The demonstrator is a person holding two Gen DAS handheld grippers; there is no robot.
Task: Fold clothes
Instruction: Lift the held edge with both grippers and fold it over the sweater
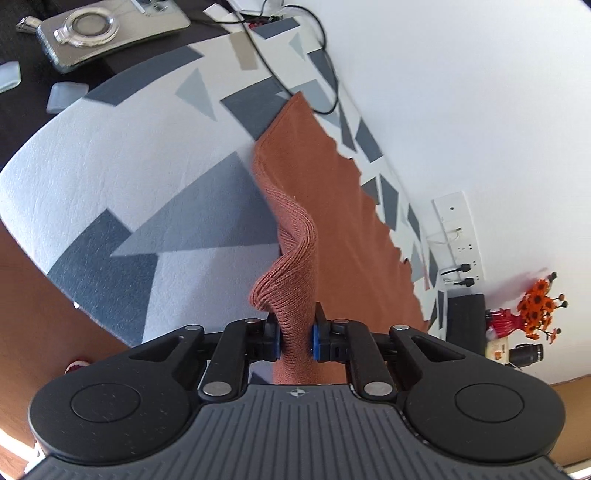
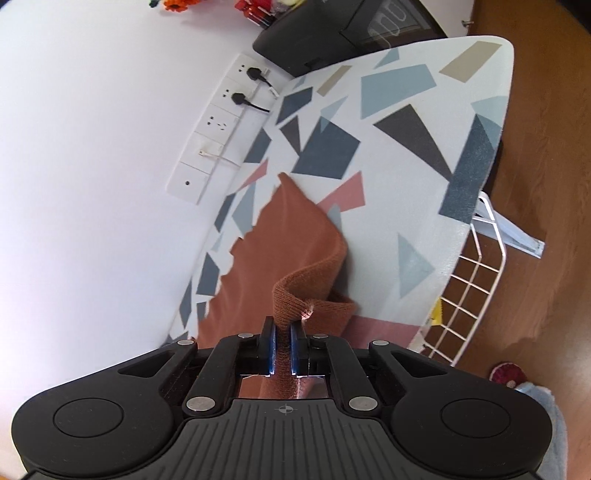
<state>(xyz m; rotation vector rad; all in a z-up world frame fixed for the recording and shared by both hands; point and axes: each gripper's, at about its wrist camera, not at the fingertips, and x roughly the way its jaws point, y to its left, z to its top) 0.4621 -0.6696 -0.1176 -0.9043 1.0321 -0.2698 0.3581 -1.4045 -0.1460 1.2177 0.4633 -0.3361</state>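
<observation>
A rust-orange knitted garment (image 1: 332, 221) lies along the far side of the ironing board (image 1: 110, 166), close to the white wall. My left gripper (image 1: 294, 339) is shut on its ribbed edge and lifts it off the board. In the right wrist view the same garment (image 2: 280, 243) lies on the patterned board (image 2: 406, 206). My right gripper (image 2: 283, 343) is shut on another part of the ribbed edge, which curls up between the pads.
A silver phone with a ring holder (image 1: 107, 33) and a black cable (image 1: 325, 66) lie at the board's far end. Wall sockets (image 2: 221, 122) sit beside the board. A white wire rack (image 2: 472, 288) hangs off the board's end above the wooden floor.
</observation>
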